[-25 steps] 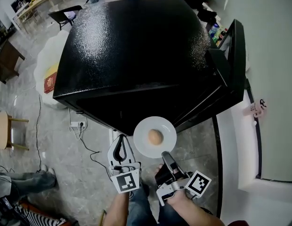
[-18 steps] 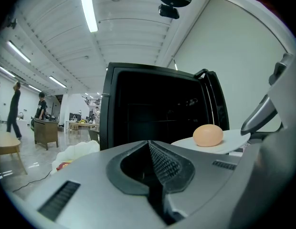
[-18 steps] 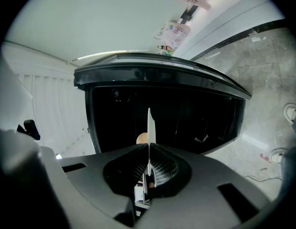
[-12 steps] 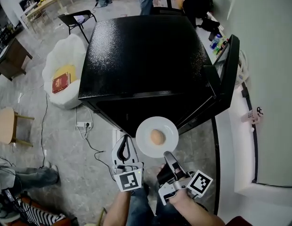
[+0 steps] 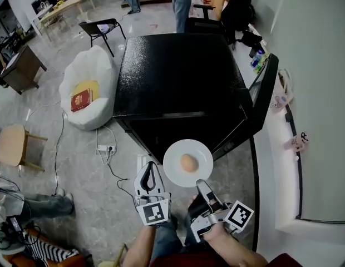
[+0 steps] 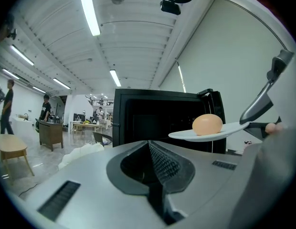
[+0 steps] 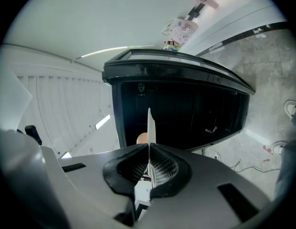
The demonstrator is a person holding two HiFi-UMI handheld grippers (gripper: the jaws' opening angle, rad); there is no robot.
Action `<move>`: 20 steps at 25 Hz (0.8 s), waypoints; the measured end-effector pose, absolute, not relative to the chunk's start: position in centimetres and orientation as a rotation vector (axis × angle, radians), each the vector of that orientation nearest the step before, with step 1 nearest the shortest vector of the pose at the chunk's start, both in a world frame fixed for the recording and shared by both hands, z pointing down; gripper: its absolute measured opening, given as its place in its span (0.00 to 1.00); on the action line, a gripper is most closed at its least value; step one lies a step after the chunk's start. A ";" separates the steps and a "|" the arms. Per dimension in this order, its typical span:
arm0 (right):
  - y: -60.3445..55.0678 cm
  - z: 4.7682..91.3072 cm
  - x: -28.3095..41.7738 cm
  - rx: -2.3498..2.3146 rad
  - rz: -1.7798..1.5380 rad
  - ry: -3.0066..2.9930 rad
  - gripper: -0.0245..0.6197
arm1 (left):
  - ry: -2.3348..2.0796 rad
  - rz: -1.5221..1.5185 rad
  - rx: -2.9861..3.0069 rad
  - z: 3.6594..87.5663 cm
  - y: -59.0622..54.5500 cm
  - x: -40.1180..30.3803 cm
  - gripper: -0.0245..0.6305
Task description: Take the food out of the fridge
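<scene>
A white plate (image 5: 175, 173) with a tan egg-shaped piece of food (image 5: 187, 162) on it hangs in the air in front of the black fridge (image 5: 178, 77). My right gripper (image 5: 198, 188) is shut on the plate's near rim (image 7: 149, 128); the food (image 7: 142, 138) peeks out left of the plate edge. The fridge door (image 5: 260, 102) stands open to the right, and its inside (image 7: 181, 118) is dark. My left gripper (image 5: 148, 178) hangs left of the plate, shut with nothing between its jaws. From the left gripper view the plate (image 6: 207, 133) and food (image 6: 207, 124) float to the right.
A white beanbag (image 5: 86, 96) with a red book (image 5: 81, 100) lies left of the fridge. A power strip (image 5: 104, 148) and cables lie on the floor. A wooden stool (image 5: 14, 145) stands far left, a chair (image 5: 100, 26) behind. People stand at the back. A white ledge (image 5: 284, 166) runs along the right.
The plate with the food has come slightly farther out from the fridge, still in my right gripper. The head view has shifted, so the fridge sits farther away. The left gripper stays shut.
</scene>
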State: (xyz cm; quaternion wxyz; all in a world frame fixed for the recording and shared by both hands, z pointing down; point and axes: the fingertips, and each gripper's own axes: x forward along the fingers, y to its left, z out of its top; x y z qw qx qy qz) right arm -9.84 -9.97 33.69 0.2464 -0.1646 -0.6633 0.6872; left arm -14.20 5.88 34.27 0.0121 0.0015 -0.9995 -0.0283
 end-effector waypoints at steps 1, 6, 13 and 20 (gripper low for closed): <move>-9.9 33.1 -9.8 -0.459 1.876 -1.810 0.08 | -3.119 -0.091 0.001 33.8 5.9 -14.0 0.06; -9.8 30.8 -9.3 -0.489 1.904 -1.786 0.08 | -3.124 -0.084 -0.004 32.0 6.0 -12.7 0.06; -10.0 27.1 -8.6 -0.543 1.910 -1.789 0.08 | -3.142 -0.106 -0.024 29.1 6.2 -11.4 0.06; -10.2 24.5 -7.8 -0.562 1.914 -1.802 0.08 | -3.167 -0.090 -0.027 26.0 6.4 -10.6 0.06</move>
